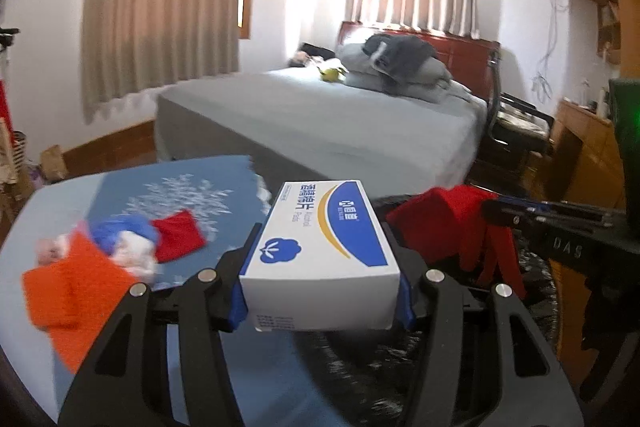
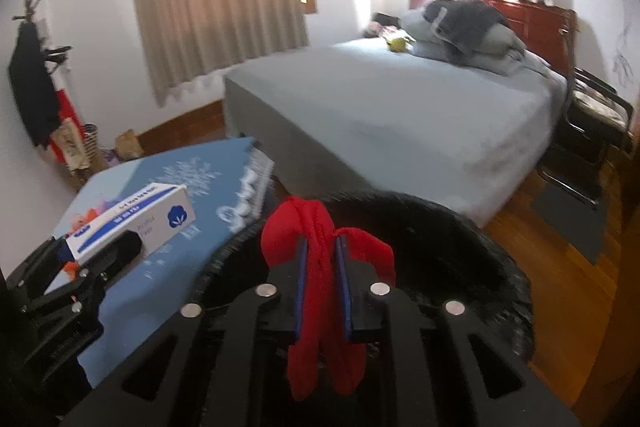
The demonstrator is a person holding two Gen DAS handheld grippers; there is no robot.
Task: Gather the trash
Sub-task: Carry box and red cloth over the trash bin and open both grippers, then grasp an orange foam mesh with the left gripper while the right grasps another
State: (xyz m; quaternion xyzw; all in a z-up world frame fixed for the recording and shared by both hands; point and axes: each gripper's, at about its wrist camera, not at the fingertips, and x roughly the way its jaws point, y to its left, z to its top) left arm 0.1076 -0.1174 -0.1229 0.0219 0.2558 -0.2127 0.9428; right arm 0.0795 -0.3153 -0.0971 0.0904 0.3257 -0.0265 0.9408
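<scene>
The left gripper [image 1: 322,287] has its fingers [image 1: 237,303] about half open and clamped on the two long sides of a white and blue box [image 1: 320,247], which it carries level above the near edge of the counter [image 1: 224,187], a surface with a blue cloth printed with white leaves. At about nine o'clock from the box, on that cloth, lies a blurred heap of trash: an orange bag [image 1: 74,291], a smaller red pouch [image 1: 178,235] and some crumpled blue and white wrappers [image 1: 128,239]. The right gripper [image 2: 322,279] has its fingers [image 2: 300,283] nearly closed, pinching a red cloth [image 2: 320,235] that bunches above the blue pads and hangs below them; whether the pads press it firmly is hard to judge. Under and behind that cloth is a bin lined with a black bag [image 2: 440,227], standing at three o'clock from the counter. At twelve o'clock, a grey bed [image 2: 400,107] with folded blankets fills the room's far side.
</scene>
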